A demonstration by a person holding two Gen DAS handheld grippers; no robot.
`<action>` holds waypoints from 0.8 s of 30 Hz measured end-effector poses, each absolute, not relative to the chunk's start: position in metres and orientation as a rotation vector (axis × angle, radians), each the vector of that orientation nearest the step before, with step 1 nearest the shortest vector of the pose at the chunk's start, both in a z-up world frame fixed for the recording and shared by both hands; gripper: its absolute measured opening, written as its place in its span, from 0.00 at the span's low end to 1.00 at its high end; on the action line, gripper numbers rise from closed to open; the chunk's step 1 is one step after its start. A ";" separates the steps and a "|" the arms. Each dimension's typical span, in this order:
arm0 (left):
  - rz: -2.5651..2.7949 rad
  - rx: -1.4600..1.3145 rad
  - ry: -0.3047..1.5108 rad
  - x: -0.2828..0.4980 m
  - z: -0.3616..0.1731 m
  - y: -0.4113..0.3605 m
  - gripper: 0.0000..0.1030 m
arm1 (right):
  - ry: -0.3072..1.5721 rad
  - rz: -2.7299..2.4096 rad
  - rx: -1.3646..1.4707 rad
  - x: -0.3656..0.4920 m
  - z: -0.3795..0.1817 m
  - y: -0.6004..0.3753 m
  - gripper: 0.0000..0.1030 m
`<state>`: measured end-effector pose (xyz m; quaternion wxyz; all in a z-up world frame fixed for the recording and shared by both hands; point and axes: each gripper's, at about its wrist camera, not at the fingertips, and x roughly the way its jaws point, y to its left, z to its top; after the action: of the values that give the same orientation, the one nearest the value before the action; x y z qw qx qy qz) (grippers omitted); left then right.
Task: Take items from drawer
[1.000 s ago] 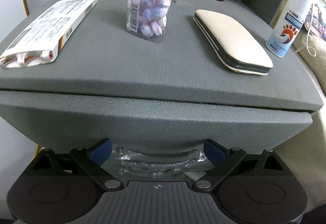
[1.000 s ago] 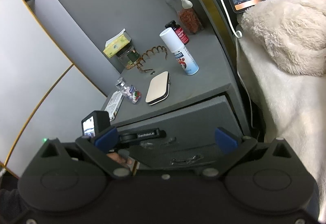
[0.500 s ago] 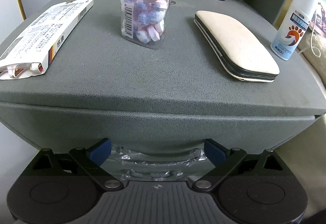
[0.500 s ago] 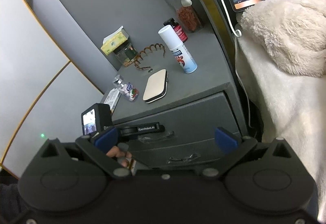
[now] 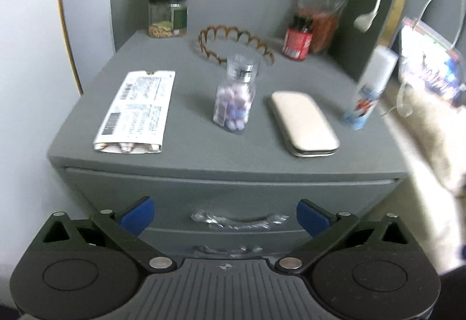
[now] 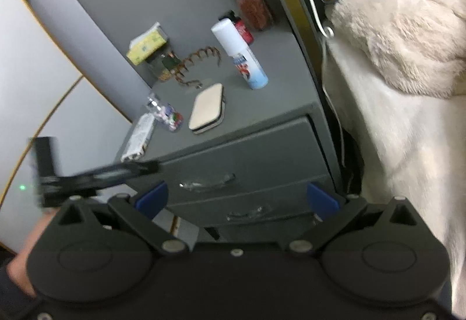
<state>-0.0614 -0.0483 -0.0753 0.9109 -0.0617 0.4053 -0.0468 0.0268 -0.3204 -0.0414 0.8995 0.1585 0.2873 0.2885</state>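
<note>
Below the gray nightstand top, the upper drawer (image 5: pixel 227 192) sits shut, its handle (image 5: pixel 238 219) still wrapped in crinkled clear film and lying between the blue pads of the left gripper (image 5: pixel 225 216). Those fingers are spreading toward their widest and grip nothing; the handle is only framed by them, not touched. A second drawer handle (image 5: pixel 225 250) shows just beneath, nearer the camera.

From the right-hand view, the right gripper (image 6: pixel 237 197) hangs well back from the nightstand with its fingers wide apart and empty, aimed at the same drawer front (image 6: pixel 241 157). The left tool appears there as a blurred black bar at the left edge, so its exact pose cannot be read from that side.

On top stand a pill bottle (image 5: pixel 234 98) in the middle, a flat printed box (image 5: pixel 137 113) to its left, a cream case (image 5: pixel 303 123) to its right and a spray can (image 5: pixel 370 90) at the far right edge; at the back are a jar (image 5: pixel 167 18), a brown hair comb (image 5: pixel 233 42) and a red bottle (image 5: pixel 297 39). Whether any of these came out of the drawer cannot be told.

The step in hand looks like getting the drawer open. To do it well, bring the fingers in level with the upper handle, centred on its span, and close under the bar rather than on the slippery film alone. Then pull straight out along the drawer's run, not sideways, since a skewed pull would likely bind it. Keep the pull gentle so the upright bottle and can do not topple.
</note>
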 end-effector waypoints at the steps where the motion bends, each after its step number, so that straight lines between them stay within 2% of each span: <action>1: -0.096 -0.133 0.829 -0.068 -0.066 -0.047 1.00 | 0.603 0.599 0.322 0.027 -0.041 -0.320 0.99; 4: -0.062 -0.141 0.833 -0.091 -0.044 -0.044 1.00 | 0.598 0.607 0.253 0.025 -0.029 -0.308 0.99; 10: -0.030 -0.186 0.840 -0.147 0.004 -0.010 1.00 | 0.549 0.599 0.125 -0.007 0.033 -0.250 1.00; 13: 0.011 -0.122 0.819 -0.165 0.016 -0.015 1.00 | 0.569 0.545 0.043 -0.025 0.048 -0.223 1.00; 24: 0.050 -0.223 0.847 -0.216 0.006 0.005 1.00 | 0.583 0.437 -0.153 -0.070 0.018 -0.178 1.00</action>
<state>-0.2161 0.0053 0.0064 0.9053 -0.1081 0.4100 0.0243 -0.0703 -0.1780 0.0185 0.9315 -0.0748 0.2848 0.2136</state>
